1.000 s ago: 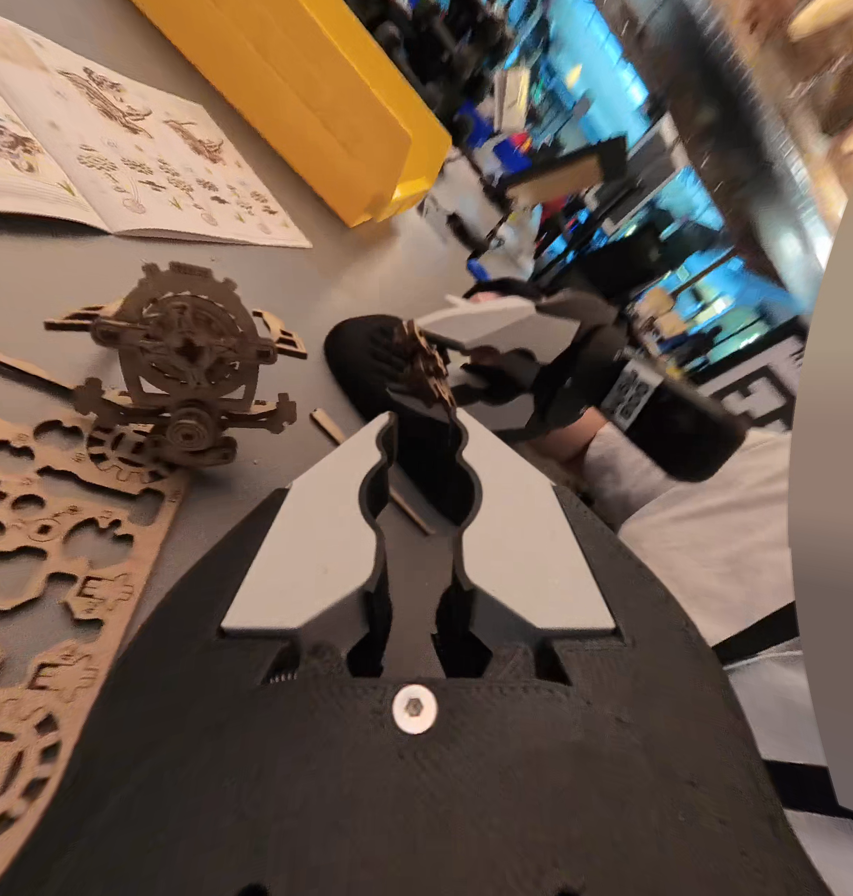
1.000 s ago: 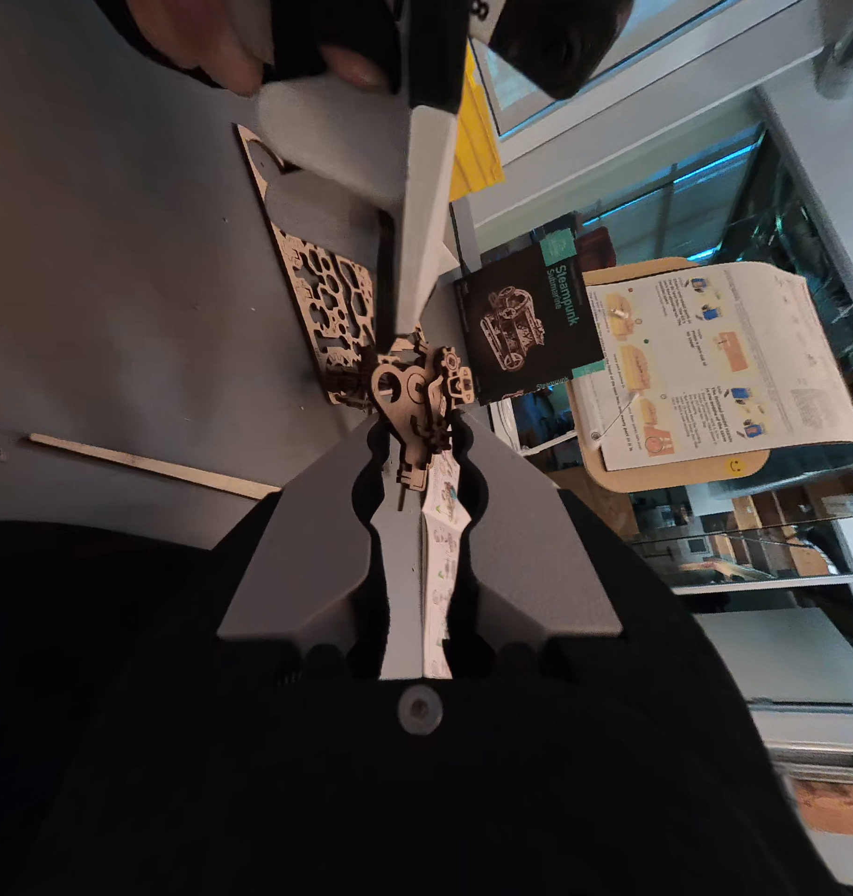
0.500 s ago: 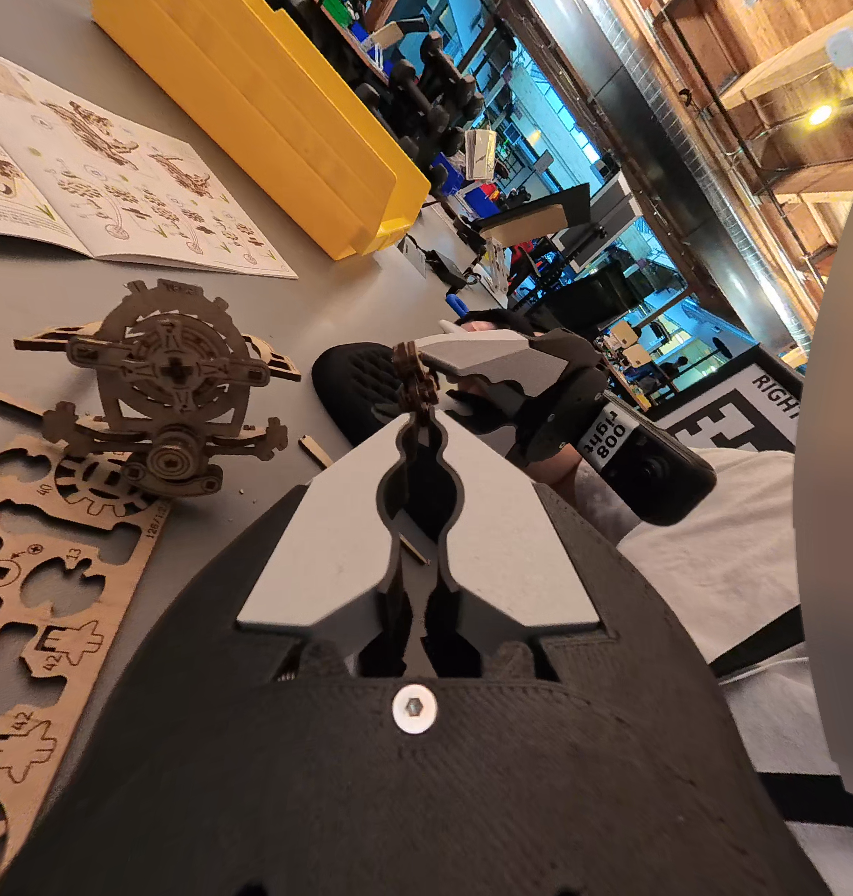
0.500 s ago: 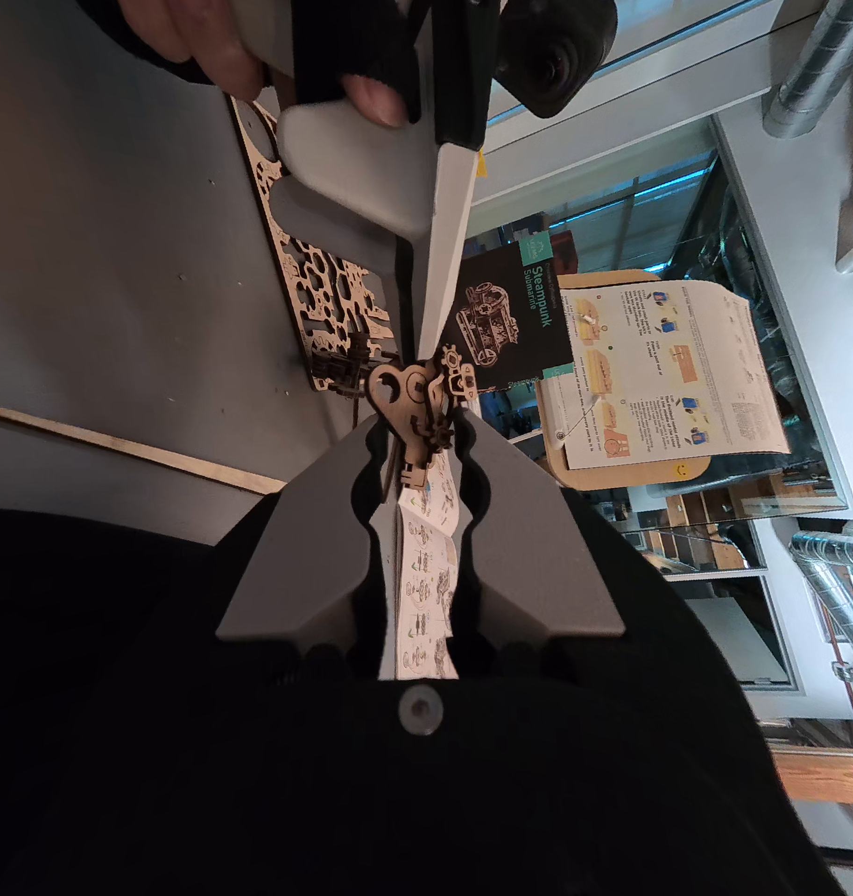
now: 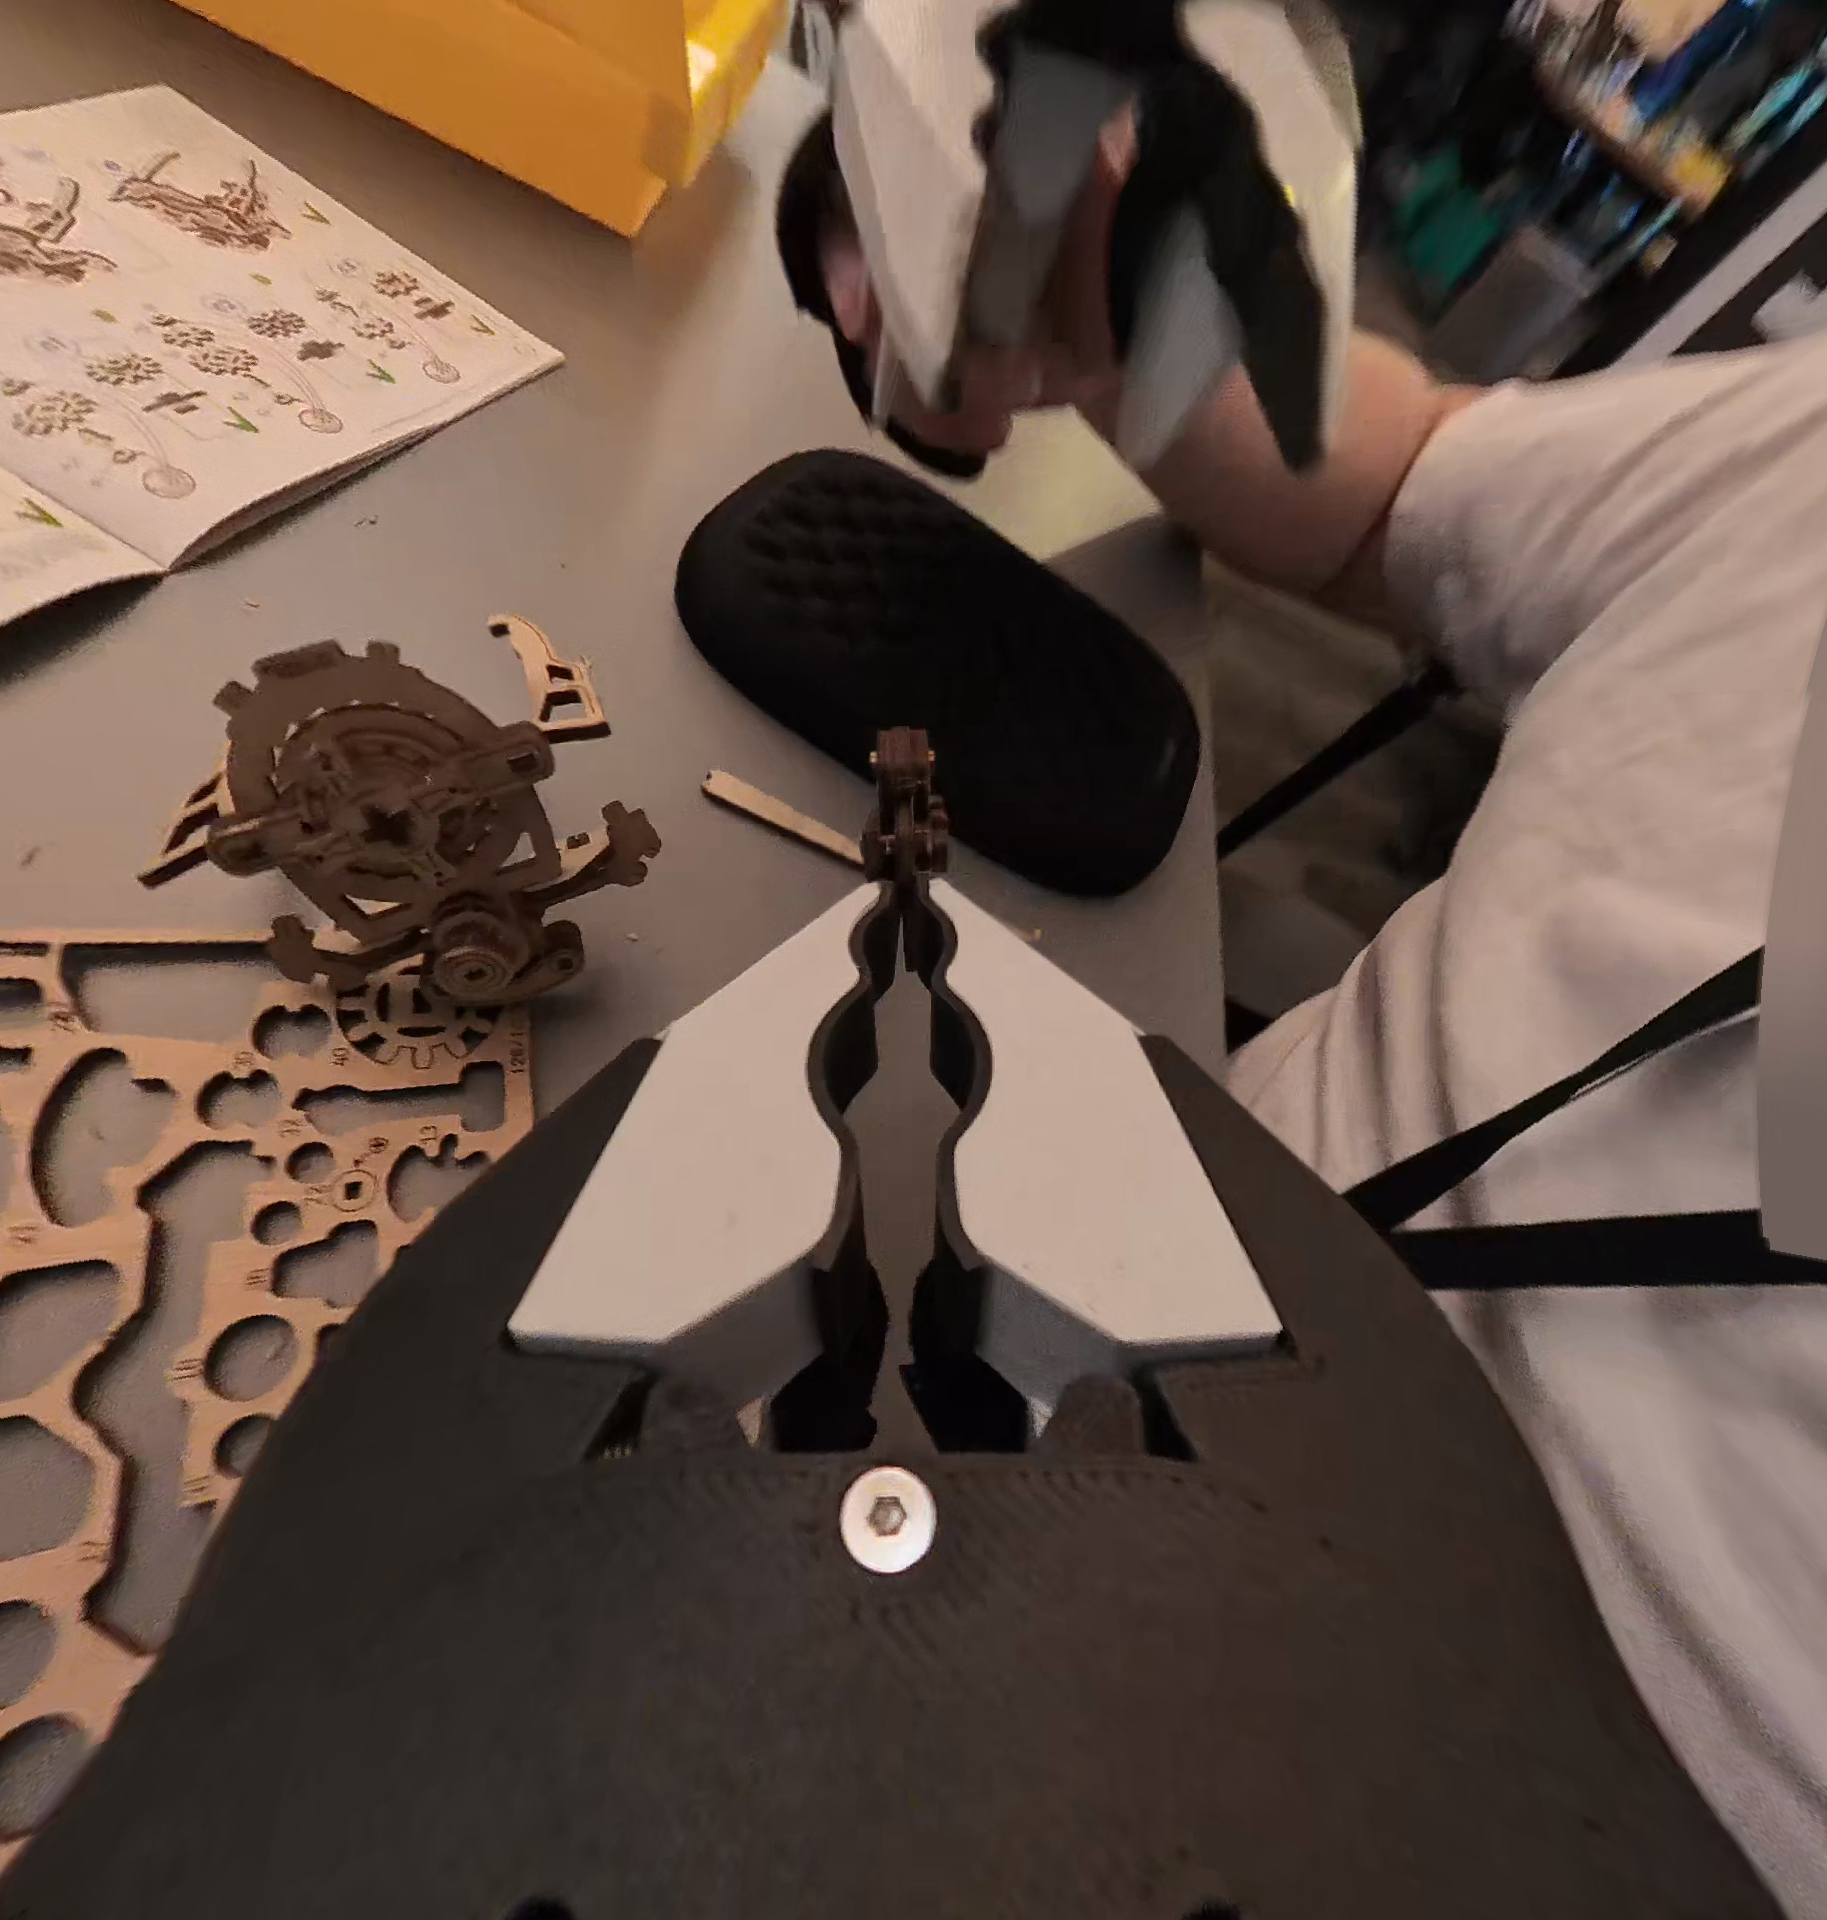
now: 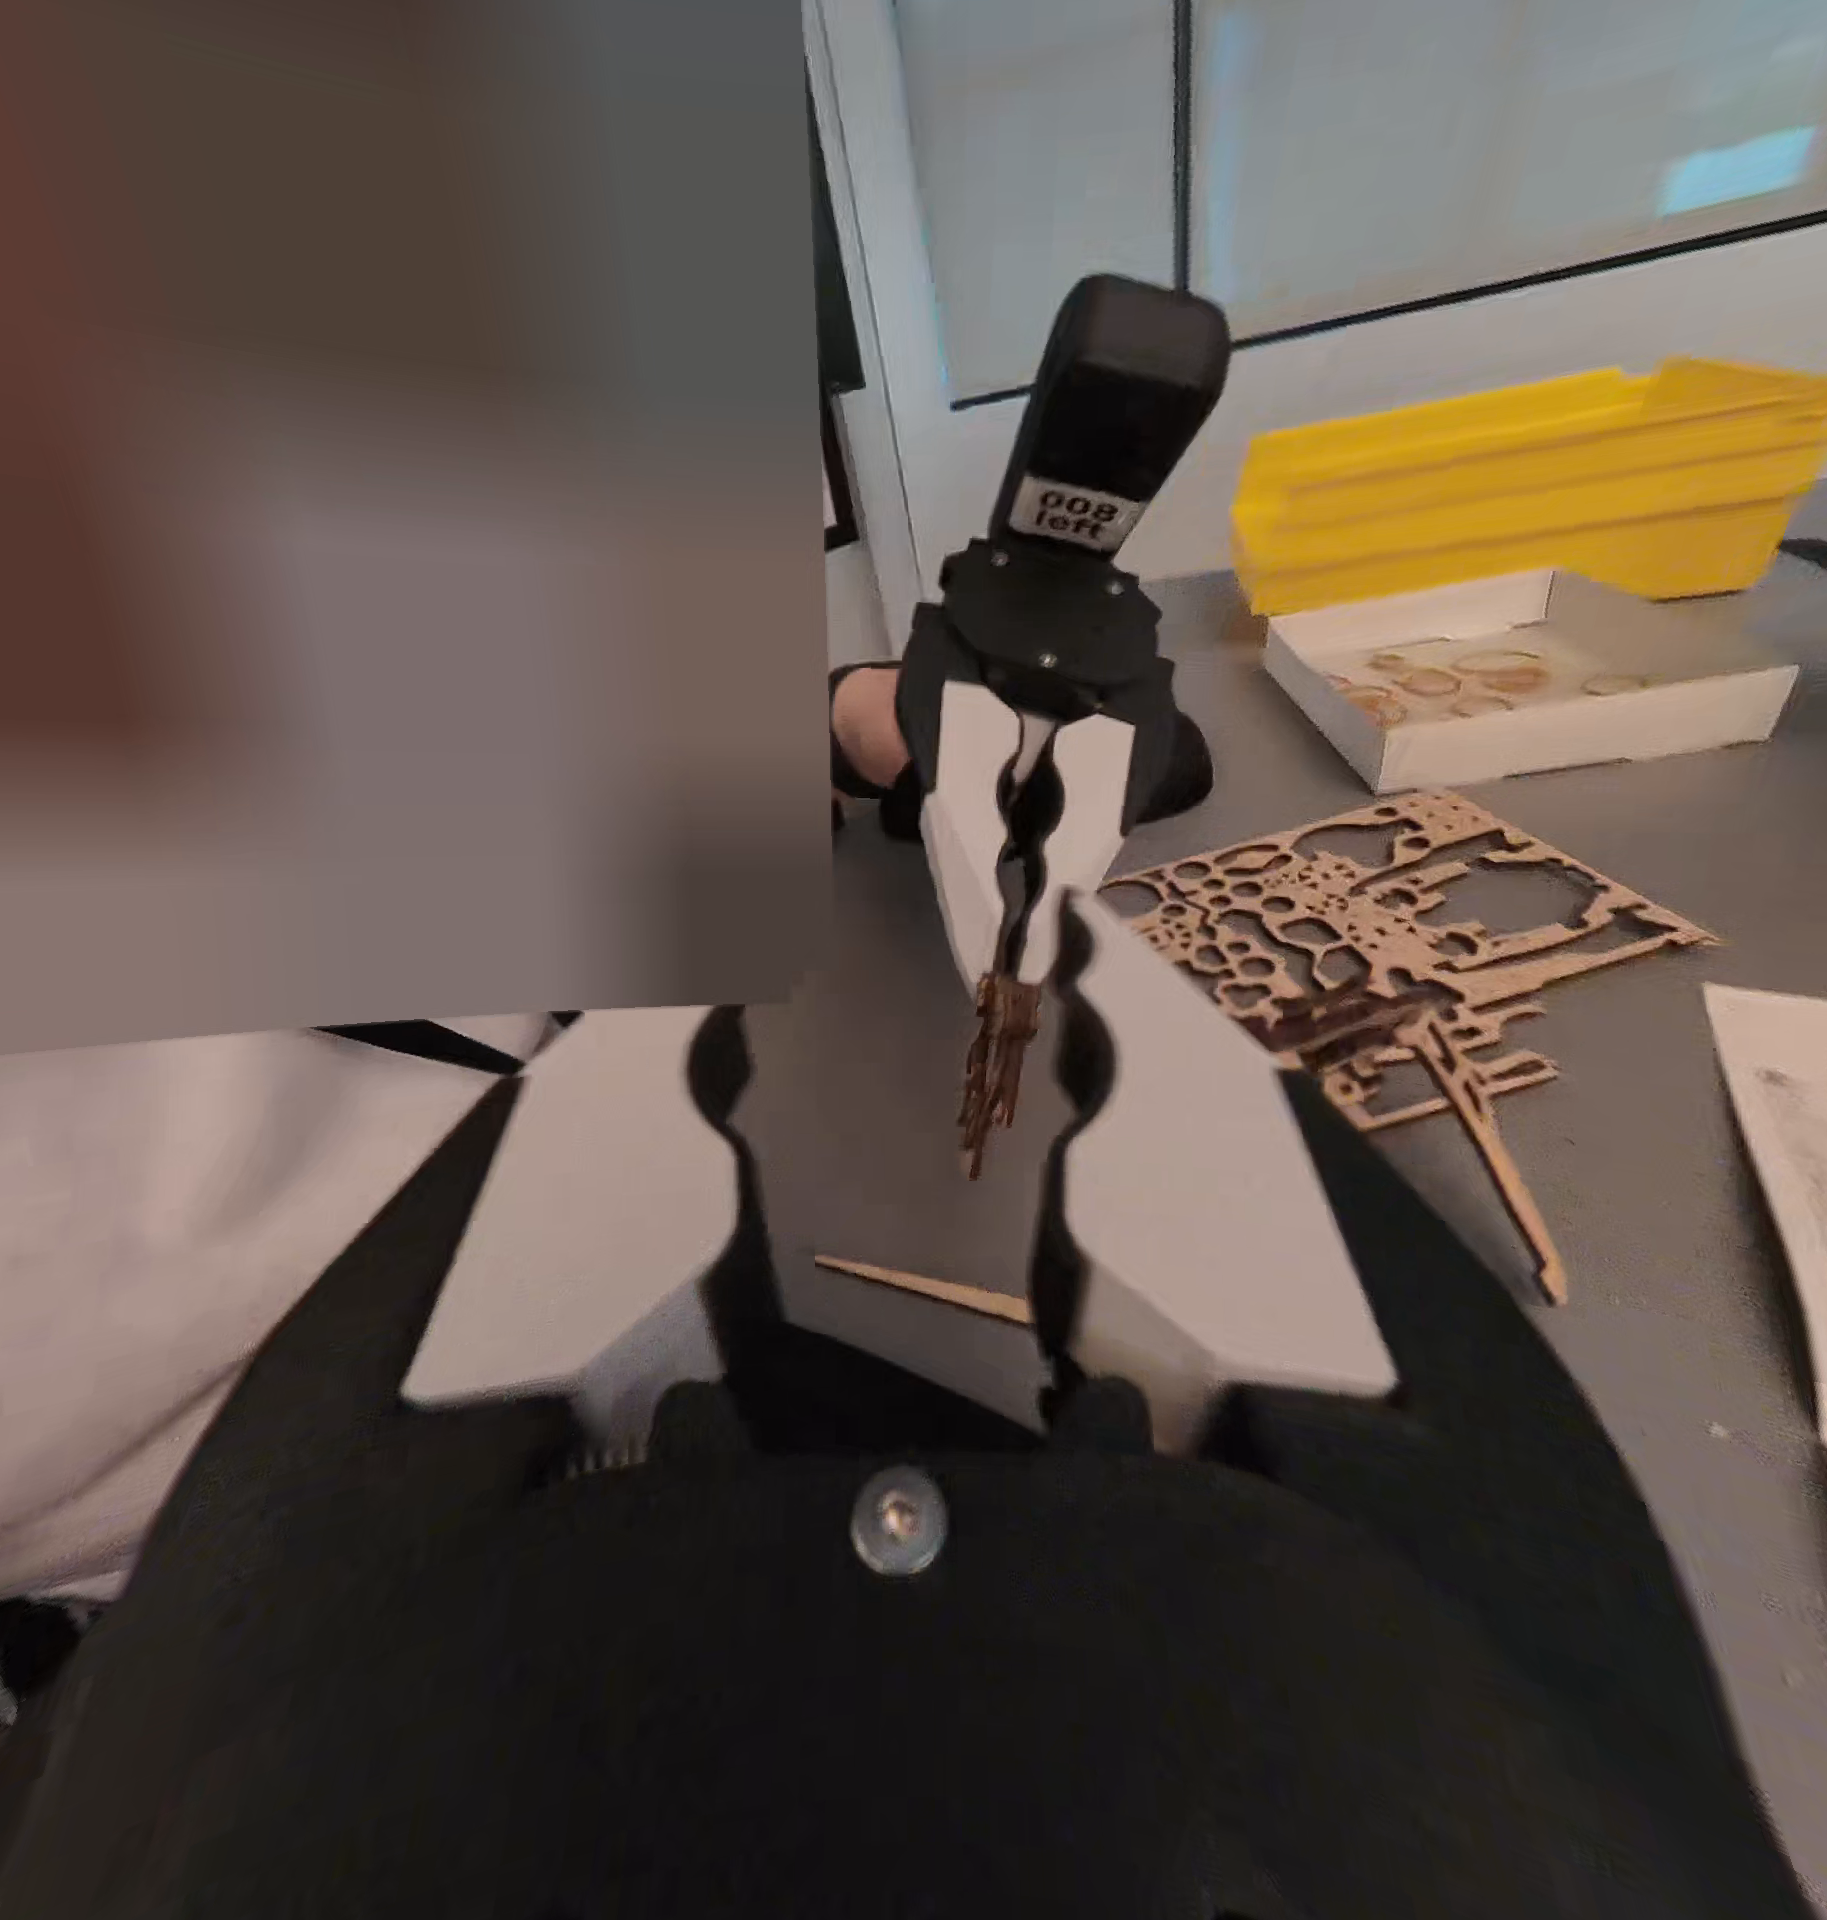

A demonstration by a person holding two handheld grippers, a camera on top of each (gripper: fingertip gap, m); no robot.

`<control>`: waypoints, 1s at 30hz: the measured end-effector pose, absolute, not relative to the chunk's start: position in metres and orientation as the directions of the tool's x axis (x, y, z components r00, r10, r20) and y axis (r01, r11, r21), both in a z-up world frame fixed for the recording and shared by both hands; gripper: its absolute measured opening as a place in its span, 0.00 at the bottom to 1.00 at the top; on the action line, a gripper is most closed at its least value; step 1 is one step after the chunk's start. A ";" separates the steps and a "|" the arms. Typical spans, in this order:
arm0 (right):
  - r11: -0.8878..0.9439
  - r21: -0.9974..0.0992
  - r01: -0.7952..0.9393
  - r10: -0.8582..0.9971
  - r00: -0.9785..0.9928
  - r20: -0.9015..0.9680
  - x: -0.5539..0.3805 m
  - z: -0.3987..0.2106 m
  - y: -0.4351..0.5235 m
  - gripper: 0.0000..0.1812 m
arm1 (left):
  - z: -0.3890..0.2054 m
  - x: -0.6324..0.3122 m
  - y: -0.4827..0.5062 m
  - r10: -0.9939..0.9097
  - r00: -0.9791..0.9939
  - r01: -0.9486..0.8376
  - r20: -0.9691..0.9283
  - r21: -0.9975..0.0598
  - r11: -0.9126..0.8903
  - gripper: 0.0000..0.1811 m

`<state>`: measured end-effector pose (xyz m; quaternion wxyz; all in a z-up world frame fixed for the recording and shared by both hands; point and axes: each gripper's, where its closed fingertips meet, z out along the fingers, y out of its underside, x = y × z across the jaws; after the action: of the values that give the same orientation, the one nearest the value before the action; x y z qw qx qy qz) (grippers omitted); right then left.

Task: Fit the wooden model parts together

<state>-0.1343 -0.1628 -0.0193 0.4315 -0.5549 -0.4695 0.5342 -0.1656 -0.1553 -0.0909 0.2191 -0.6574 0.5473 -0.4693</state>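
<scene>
My left gripper (image 5: pixel 901 906) is shut on a small dark wooden part (image 5: pixel 901 816) and holds it above the grey table. It also shows in the right wrist view (image 6: pixel 1013 961), with the small part (image 6: pixel 997 1049) hanging from its tips. My right gripper (image 6: pixel 898 966) is open and empty, close in front of that part. In the left wrist view the right gripper (image 5: pixel 1023 405) is blurred and raised beyond the part. The round wooden gear model (image 5: pixel 389 831) stands on the table to the left.
A cut-out wooden sheet (image 5: pixel 161 1195) lies front left, an open booklet (image 5: pixel 213 312) behind it. A yellow bin (image 5: pixel 535 83), a black pad (image 5: pixel 940 665) and a thin wooden stick (image 5: pixel 779 816) are on the table. A white box (image 6: pixel 1511 707) sits by the bin. One gripper's finger ends stand about 8 cm off the other's.
My right gripper was shut on the small part; it has opened, let go and pulled away. My left gripper closed on the part and now holds it alone.
</scene>
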 end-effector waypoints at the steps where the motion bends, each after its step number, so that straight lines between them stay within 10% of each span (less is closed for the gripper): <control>1: -0.185 -0.980 0.072 0.982 -0.015 -0.187 -0.134 -0.017 -0.157 0.25 | -0.092 -0.166 -0.155 -0.939 -0.047 -0.539 0.342 -0.799 -0.264 0.00; 11: -0.193 -0.808 0.557 0.966 -0.036 -0.256 -0.165 -0.076 -0.141 0.28 | -0.101 -0.165 -0.144 -0.997 -0.040 -0.641 0.065 -0.767 -0.025 0.00; 30: -0.142 -0.837 0.528 0.989 0.032 -0.147 -0.171 -0.098 -0.139 0.08 | -0.104 -0.161 -0.144 -0.998 0.005 -0.623 0.067 -0.780 -0.055 0.00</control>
<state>-0.1706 -0.1394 -0.0978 0.3015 -0.6519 -0.5816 0.3819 -0.1612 -0.1438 -0.1036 0.2861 -0.6484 0.6250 -0.3272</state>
